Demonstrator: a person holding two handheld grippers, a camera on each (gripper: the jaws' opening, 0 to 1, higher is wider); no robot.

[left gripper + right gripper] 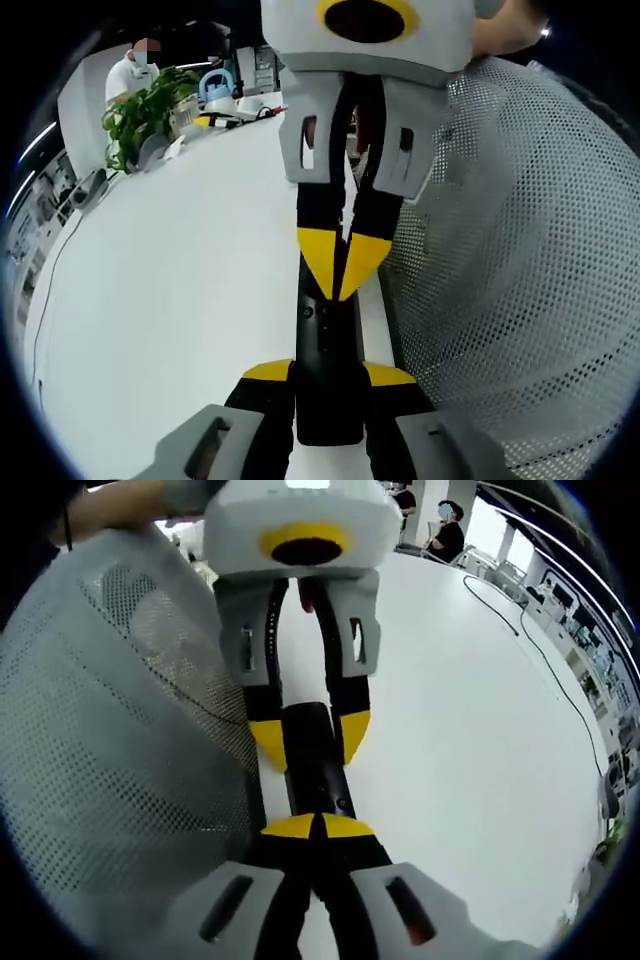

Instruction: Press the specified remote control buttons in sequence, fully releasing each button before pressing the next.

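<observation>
The left gripper (328, 375) pinches the stiff, light, likely slippery remote (327, 345) by its long sides while the right gripper (316, 827), pressed together, tips its buttons.

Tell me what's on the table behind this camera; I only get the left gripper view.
Observer: A dark cable snakes across the white table on that side.
Visitor: Is anyone over there?
Observer: Yes, a person in dark clothes is at the table's far end.
</observation>
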